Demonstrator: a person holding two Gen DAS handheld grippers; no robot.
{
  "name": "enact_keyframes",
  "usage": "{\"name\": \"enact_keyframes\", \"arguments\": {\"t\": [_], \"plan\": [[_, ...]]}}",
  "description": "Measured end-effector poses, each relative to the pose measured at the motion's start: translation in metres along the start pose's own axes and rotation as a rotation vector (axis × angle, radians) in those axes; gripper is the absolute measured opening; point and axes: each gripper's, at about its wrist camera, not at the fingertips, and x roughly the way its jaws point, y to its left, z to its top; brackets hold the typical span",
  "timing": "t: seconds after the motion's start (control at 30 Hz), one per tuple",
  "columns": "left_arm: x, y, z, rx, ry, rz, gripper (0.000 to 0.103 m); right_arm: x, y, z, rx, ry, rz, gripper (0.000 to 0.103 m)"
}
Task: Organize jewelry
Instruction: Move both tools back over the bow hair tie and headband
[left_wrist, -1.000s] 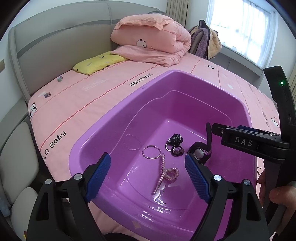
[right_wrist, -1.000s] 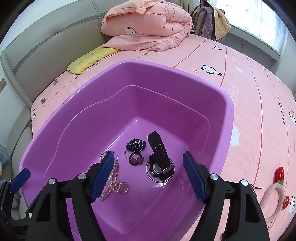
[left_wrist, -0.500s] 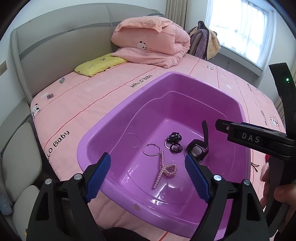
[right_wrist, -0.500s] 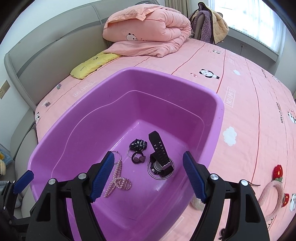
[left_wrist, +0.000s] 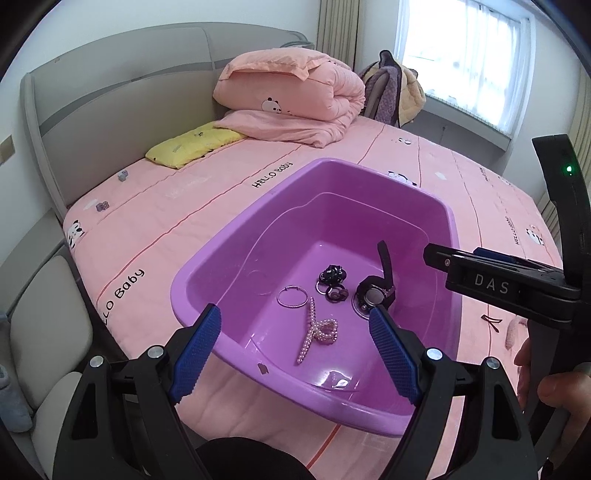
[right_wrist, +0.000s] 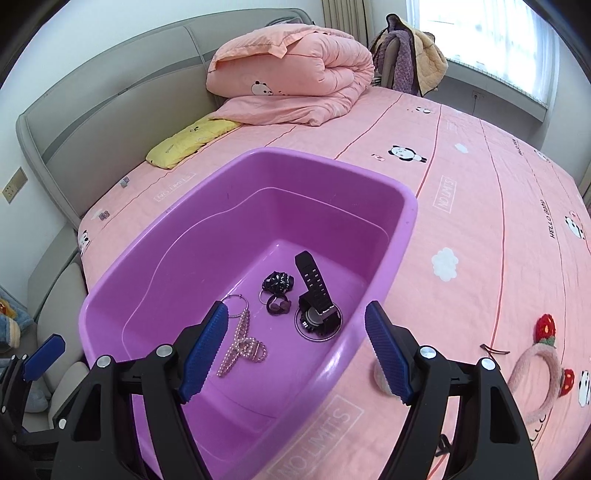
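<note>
A purple plastic tub (left_wrist: 207, 266) (right_wrist: 402, 221) sits on the pink bed. In it lie a pearl hair clip (left_wrist: 317, 332) (right_wrist: 242, 347), a thin hoop (left_wrist: 292, 296) (right_wrist: 236, 304), a black scrunchie (left_wrist: 332, 274) (right_wrist: 277, 282), a dark ring piece (left_wrist: 335, 294) (right_wrist: 279, 306) and a black watch (left_wrist: 375, 291) (right_wrist: 317, 295). My left gripper (left_wrist: 295, 350) is open and empty above the tub's near rim. My right gripper (right_wrist: 295, 350) is open and empty above the tub's near right side; it also shows in the left wrist view (left_wrist: 491, 273).
A pink fuzzy headband (right_wrist: 539, 373) with red strawberries and a small dark clip (right_wrist: 493, 349) lie on the bed right of the tub. A folded pink duvet (left_wrist: 288, 99) and a yellow pillow (left_wrist: 192, 144) lie by the grey headboard. A chair with clothes (right_wrist: 406, 55) stands by the window.
Both grippers have pulled back and up from the tub, so it looks smaller and farther. Both stay open and empty. The jewelry in the tub has not moved.
</note>
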Motion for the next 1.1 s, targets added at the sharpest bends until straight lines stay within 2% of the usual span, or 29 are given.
{"name": "enact_keyframes", "arguments": {"t": [0.23, 0.5, 0.67, 0.8, 1.1], "plan": [[-0.021, -0.013, -0.007, 0.027, -0.017, -0.024, 0.081, -0.028, -0.01, -0.02, 0.034, -0.037, 0.0, 0.073], [-0.039, -0.044, -0.023, 0.09, -0.027, -0.075, 0.083, -0.061, -0.05, -0.062, 0.116, -0.073, -0.038, 0.073], [-0.044, -0.069, -0.035, 0.126, -0.019, -0.132, 0.083, -0.086, -0.081, -0.099, 0.161, -0.093, -0.084, 0.073], [-0.046, -0.09, -0.05, 0.148, -0.011, -0.178, 0.089, -0.109, -0.113, -0.135, 0.214, -0.112, -0.139, 0.073], [-0.036, -0.141, -0.09, 0.209, 0.056, -0.249, 0.094, -0.139, -0.185, -0.222, 0.344, -0.072, -0.269, 0.073]]}}
